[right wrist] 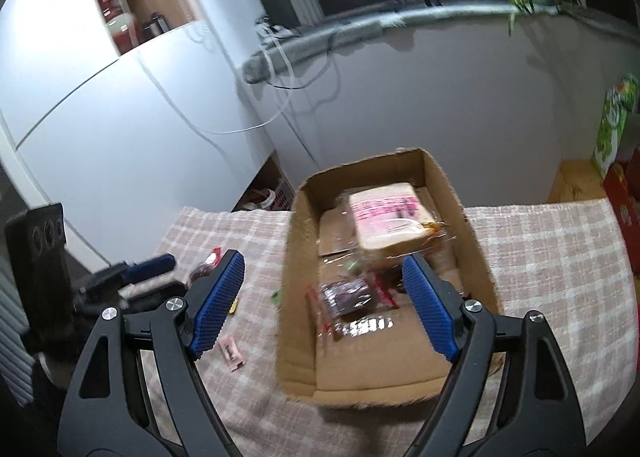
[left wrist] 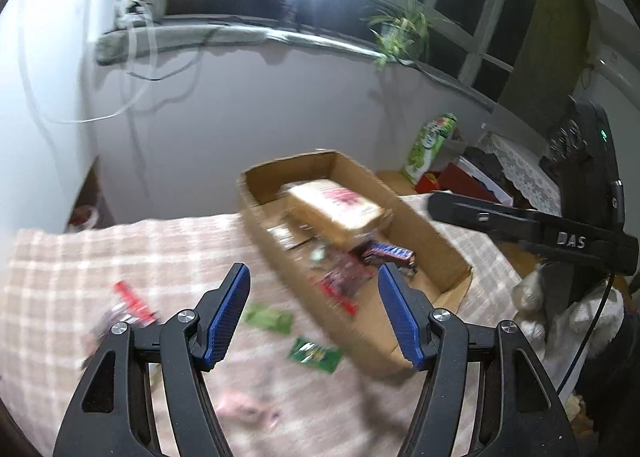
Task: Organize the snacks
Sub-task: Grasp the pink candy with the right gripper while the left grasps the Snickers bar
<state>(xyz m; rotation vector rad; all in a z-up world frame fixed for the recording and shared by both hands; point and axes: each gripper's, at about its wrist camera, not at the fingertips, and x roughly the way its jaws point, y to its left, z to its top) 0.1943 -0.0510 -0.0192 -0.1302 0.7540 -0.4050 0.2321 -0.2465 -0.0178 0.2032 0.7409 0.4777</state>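
An open cardboard box [left wrist: 436, 241] [right wrist: 292, 269] stands on a checked tablecloth [left wrist: 80, 257]. It holds a wrapped bread loaf [left wrist: 336, 209] [right wrist: 390, 217] and several snack packets, among them a dark red-edged one [right wrist: 348, 297]. Loose on the cloth lie two green packets [left wrist: 268, 319] [left wrist: 316, 353], a red packet [left wrist: 132, 303] and a pink one [right wrist: 231, 351]. My left gripper [left wrist: 314, 317] is open and empty above the cloth beside the box. My right gripper [right wrist: 324, 305] is open and empty over the box's near end.
A green carton [left wrist: 430, 145] [right wrist: 614, 121] and red boxes [left wrist: 452, 181] stand at the back right. A white cabinet [right wrist: 100, 129] fills the left. A windowsill with a plant [left wrist: 400, 33] runs behind. The other gripper's body [left wrist: 560, 233] shows at right.
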